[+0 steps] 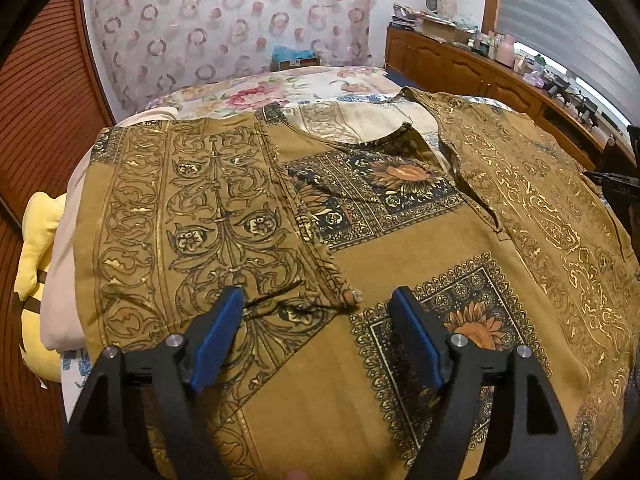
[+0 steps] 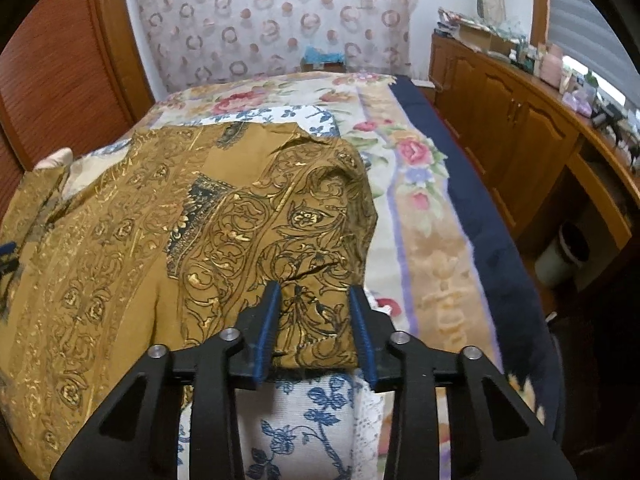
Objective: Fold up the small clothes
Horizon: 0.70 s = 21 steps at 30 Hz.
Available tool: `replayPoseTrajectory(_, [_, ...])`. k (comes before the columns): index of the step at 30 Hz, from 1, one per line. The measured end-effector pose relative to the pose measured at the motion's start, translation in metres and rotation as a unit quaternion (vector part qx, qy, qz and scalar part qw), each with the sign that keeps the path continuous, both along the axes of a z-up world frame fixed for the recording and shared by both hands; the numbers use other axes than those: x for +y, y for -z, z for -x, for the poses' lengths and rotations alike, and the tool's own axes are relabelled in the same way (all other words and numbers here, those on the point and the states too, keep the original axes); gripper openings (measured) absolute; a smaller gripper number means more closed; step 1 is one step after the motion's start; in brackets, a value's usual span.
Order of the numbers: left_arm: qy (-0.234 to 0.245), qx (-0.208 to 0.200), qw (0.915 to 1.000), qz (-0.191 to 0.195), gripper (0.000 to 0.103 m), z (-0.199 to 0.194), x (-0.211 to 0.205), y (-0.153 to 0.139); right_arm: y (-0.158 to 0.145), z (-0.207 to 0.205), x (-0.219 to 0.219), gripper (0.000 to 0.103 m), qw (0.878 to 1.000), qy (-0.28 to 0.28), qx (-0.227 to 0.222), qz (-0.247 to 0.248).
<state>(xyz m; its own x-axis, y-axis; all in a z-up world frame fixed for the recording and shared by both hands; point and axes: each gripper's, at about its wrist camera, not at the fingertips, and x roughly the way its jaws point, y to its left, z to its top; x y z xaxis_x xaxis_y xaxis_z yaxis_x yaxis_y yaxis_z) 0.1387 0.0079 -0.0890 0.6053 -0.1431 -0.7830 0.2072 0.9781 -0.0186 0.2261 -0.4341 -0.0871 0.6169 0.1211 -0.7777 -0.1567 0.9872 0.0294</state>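
Note:
A mustard-gold patterned garment point(image 1: 360, 248) lies spread on the bed. Its left sleeve point(image 1: 200, 216) is folded in over the body. My left gripper point(image 1: 318, 300) is open and empty, hovering just above the garment near the folded sleeve's end. In the right wrist view the garment's other sleeve point(image 2: 304, 240) is bunched at the garment's right side. My right gripper point(image 2: 314, 294) has its blue pads on either side of the sleeve's cuff with a wide gap; the cloth sits between them, not pinched.
A floral bedspread point(image 2: 420, 184) covers the bed. A blue-and-white floral cloth point(image 2: 304, 420) lies under the sleeve. A wooden cabinet point(image 2: 520, 128) with clutter stands at the right. A yellow cushion point(image 1: 36, 232) sits at the left bed edge.

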Motion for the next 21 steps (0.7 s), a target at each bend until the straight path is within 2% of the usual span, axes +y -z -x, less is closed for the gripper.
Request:
replayPoseTrajectory(1, [0.0, 0.0, 1.0, 0.0, 0.077, 0.0, -0.001, 0.0, -0.001, 0.001, 0.001, 0.025, 1.0, -0.002, -0.001, 0.012])
replayPoseTrajectory(2, [0.0, 0.0, 1.0, 0.001, 0.077, 0.0, -0.001, 0.0, -0.002, 0.001, 0.004, 0.008, 1.0, -0.008, -0.002, 0.025])
replayPoseTrajectory(3, [0.0, 0.0, 1.0, 0.0, 0.077, 0.0, -0.001, 0.0, -0.004, 0.003, 0.007, 0.001, 0.999, -0.019, -0.004, 0.042])
replayPoseTrajectory(7, [0.0, 0.0, 1.0, -0.001, 0.077, 0.0, 0.0, 0.0, -0.007, 0.006, 0.016, 0.001, 0.997, -0.041, -0.006, 0.065])
replayPoseTrajectory(13, [0.0, 0.0, 1.0, -0.001, 0.078, 0.001, 0.0, 0.0, -0.03, 0.007, 0.024, 0.001, 0.997, -0.057, -0.037, 0.03])
replayPoseTrajectory(17, [0.0, 0.0, 1.0, -0.001, 0.078, 0.001, -0.001, 0.0, -0.048, 0.005, 0.052, 0.001, 0.994, -0.088, -0.059, 0.013])
replayPoseTrajectory(21, [0.0, 0.0, 1.0, 0.0, 0.078, 0.001, -0.001, 0.0, -0.049, 0.005, 0.096, 0.001, 0.989, -0.137, -0.055, -0.003])
